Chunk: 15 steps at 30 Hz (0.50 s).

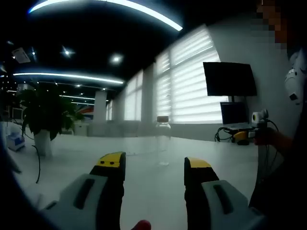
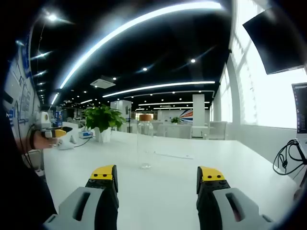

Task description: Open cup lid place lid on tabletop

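The clear plastic cup (image 1: 163, 142) with its tan lid (image 1: 162, 119) still on stands upright, alone on the white counter (image 1: 144, 182), well ahead of me. I hold my left gripper (image 1: 154, 168) and right gripper (image 2: 157, 178) with jaws wide apart and empty, aimed at the cup, ready, I judge, to steady the body and take the lid.

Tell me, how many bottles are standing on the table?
1. The clear bottle with a lid stands upright on the white table, straight ahead between both grippers' views. No others show.
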Motion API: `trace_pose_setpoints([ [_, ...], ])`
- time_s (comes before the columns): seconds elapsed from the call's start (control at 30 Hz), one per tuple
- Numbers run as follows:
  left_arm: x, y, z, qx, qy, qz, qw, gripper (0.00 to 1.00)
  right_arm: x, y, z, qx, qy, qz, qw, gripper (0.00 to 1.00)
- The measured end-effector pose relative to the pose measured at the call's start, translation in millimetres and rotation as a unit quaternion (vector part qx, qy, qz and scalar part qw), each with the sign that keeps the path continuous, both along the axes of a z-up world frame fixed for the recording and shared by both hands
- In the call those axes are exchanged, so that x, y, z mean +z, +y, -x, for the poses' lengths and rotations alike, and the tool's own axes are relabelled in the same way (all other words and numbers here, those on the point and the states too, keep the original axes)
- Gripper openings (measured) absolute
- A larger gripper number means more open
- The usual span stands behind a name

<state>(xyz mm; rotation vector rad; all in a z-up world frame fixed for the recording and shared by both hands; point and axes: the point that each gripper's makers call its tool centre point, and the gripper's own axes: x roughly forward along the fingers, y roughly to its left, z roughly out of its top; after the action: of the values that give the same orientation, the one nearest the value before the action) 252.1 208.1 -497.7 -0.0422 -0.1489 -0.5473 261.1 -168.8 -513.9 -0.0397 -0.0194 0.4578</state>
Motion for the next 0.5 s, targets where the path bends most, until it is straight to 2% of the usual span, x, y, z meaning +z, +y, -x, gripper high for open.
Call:
trace_pose_setpoints([
  [0.5, -4.1, -5.7, -0.2, -0.006, 0.005, -0.002, 1.0, 0.47, -3.5, -8.8, -1.9, -0.002, 0.003, -0.001, 1.0, 0.62],
])
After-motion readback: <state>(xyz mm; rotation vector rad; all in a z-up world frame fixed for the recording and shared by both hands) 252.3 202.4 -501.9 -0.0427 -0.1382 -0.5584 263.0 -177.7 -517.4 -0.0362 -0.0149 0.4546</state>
